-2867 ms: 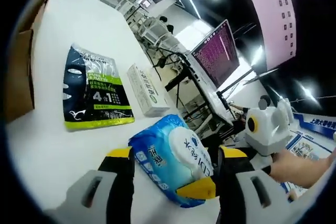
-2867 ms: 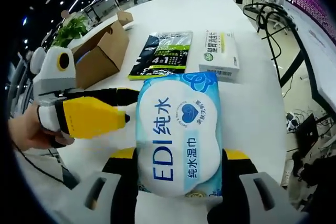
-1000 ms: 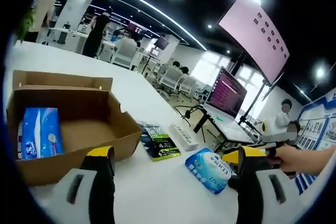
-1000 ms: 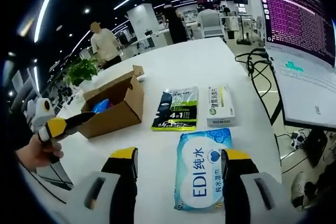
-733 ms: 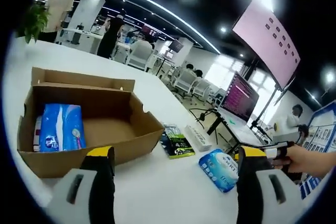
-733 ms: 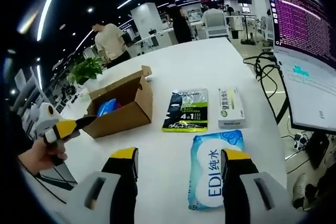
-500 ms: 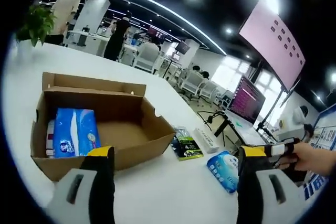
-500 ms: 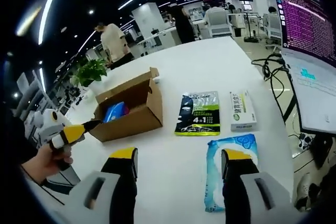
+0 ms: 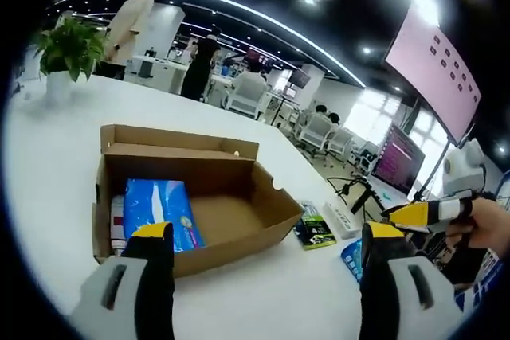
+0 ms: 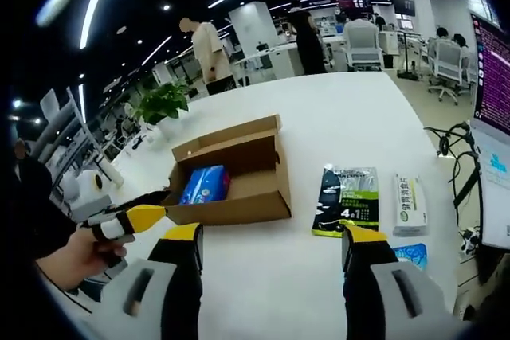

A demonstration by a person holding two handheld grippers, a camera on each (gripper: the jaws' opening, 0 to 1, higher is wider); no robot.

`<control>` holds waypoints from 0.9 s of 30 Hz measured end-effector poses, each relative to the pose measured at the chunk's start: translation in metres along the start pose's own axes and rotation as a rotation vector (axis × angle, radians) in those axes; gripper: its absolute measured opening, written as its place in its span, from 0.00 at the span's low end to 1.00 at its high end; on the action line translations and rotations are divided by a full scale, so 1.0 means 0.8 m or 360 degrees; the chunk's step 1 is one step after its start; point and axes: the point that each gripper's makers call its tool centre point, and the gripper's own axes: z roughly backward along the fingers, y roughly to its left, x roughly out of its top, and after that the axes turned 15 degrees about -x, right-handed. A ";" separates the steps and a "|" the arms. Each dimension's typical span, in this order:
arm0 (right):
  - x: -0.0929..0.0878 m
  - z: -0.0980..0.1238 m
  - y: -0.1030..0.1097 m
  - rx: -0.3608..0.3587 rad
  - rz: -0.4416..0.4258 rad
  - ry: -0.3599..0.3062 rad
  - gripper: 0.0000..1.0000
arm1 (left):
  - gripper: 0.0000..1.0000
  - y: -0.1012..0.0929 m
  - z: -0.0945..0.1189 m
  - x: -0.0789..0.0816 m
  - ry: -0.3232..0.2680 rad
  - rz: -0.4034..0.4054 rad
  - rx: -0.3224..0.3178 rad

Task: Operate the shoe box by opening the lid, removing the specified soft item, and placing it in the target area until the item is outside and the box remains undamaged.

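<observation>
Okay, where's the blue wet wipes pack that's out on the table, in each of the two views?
Left gripper view: the blue wet wipes pack lies on the white table at lower right, partly hidden behind that view's own right jaw.
Right gripper view: it sits at lower right, below the white box.
Shared landmark: the dark green-and-black pouch lies between the pack and the open cardboard box.

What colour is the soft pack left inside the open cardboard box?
Blue with some white, the soft pack lies inside the cardboard box; clearest in the left gripper view.
</observation>
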 end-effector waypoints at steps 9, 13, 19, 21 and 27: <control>0.016 -0.009 0.045 0.0076 0.0049 0.0020 0.76 | 0.98 0.010 0.001 0.001 0.0032 0.0020 0.0050; 0.021 -0.009 0.061 0.0144 -0.0007 0.0041 0.75 | 0.99 0.018 -0.005 0.004 0.0070 -0.0017 0.0108; 0.028 -0.005 0.062 0.0149 -0.0010 0.0023 0.75 | 0.98 0.034 -0.011 0.005 0.0119 -0.0029 0.0202; 0.030 -0.004 0.057 0.0140 -0.0013 0.0021 0.75 | 0.97 0.042 -0.011 0.005 0.0137 -0.0055 0.0247; 0.028 0.000 0.036 0.0099 -0.0034 0.0020 0.74 | 0.97 0.070 -0.014 0.006 0.0165 -0.0030 0.0372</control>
